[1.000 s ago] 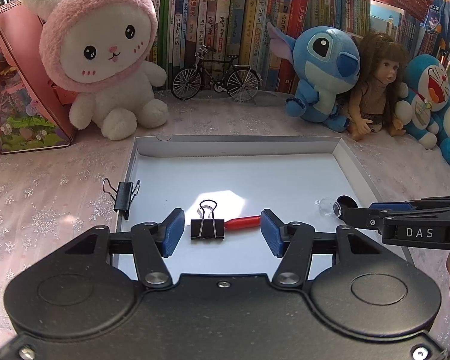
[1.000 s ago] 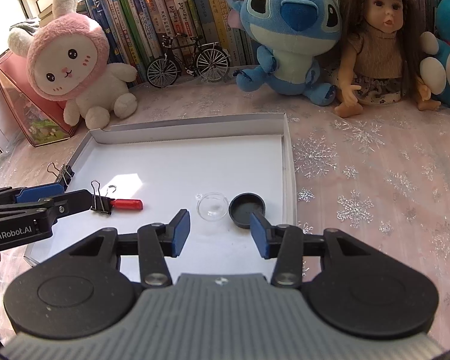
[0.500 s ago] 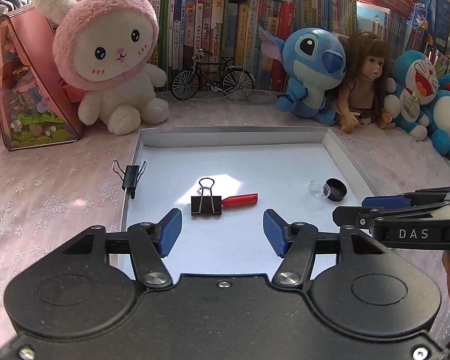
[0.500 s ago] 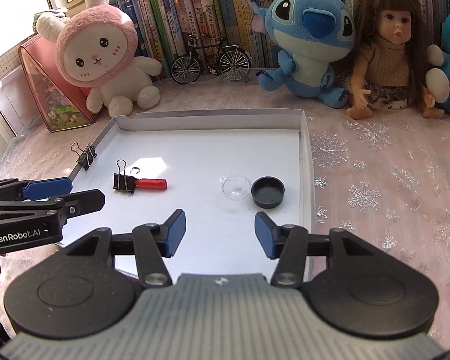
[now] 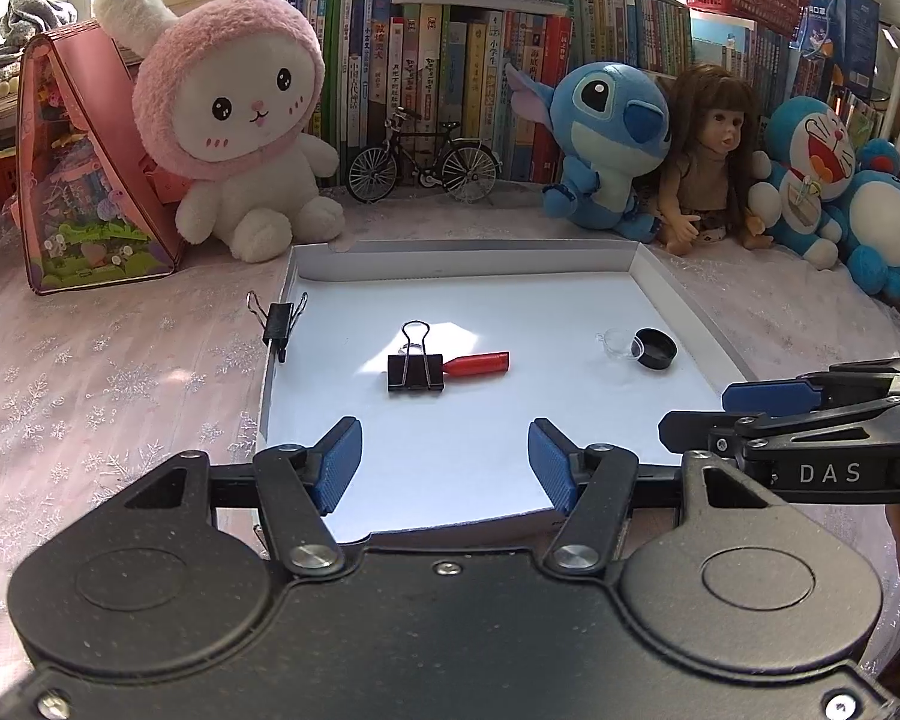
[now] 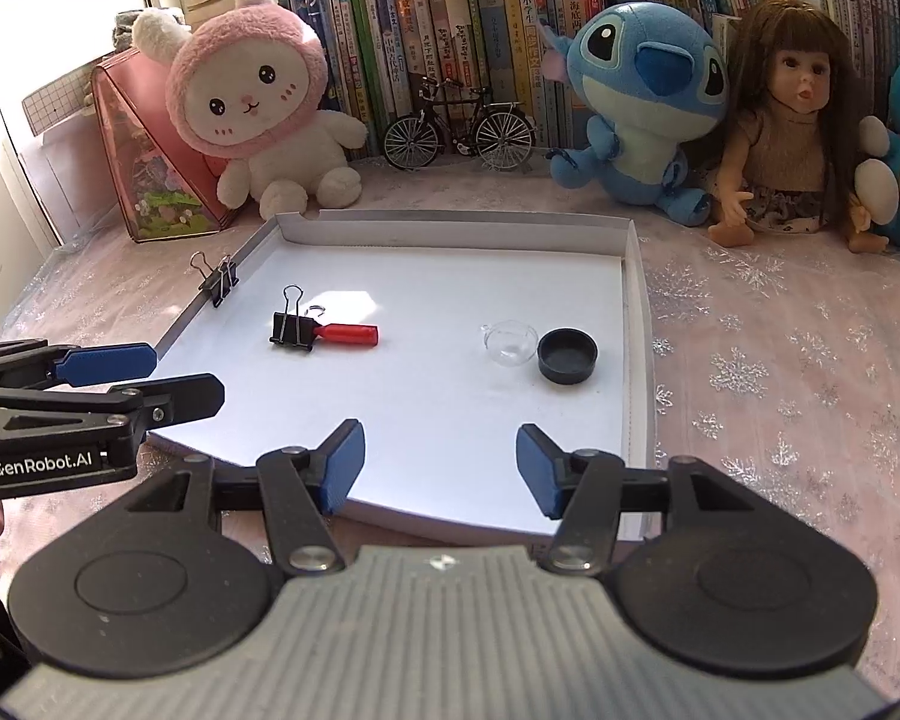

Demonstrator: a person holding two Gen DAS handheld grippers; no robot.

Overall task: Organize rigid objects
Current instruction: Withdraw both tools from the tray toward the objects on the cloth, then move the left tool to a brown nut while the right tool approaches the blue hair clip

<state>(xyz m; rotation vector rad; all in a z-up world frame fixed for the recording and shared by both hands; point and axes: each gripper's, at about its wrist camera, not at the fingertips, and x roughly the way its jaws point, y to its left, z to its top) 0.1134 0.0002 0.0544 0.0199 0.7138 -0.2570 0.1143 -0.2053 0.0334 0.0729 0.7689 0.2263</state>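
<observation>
A white tray [image 5: 468, 255] [image 6: 636, 276] lies on the pink tablecloth. In it a black binder clip [image 5: 415, 367] [image 6: 292, 329] touches a red cap-like piece [image 5: 480, 364] [image 6: 349, 334]. A clear small dish [image 5: 617, 341] [image 6: 509, 345] sits next to a black lid [image 5: 654, 348] [image 6: 567, 355]. Another binder clip [image 5: 279, 321] [image 6: 219, 282] is clamped on the tray's left wall. My left gripper [image 5: 444, 468] [image 6: 144, 378] is open and empty over the tray's near left edge. My right gripper [image 6: 441, 465] [image 5: 720, 408] is open and empty over the near right edge.
Behind the tray stand a pink bunny plush [image 5: 240, 138], a model bicycle [image 5: 426, 159], a blue plush [image 5: 606, 150], a doll [image 5: 711, 162] and another blue plush [image 5: 822, 174], before a row of books. A pink house-shaped box [image 5: 84, 180] stands at left.
Both grippers have pulled back from the tray toward its near edge and risen. The objects in the tray have not moved.
</observation>
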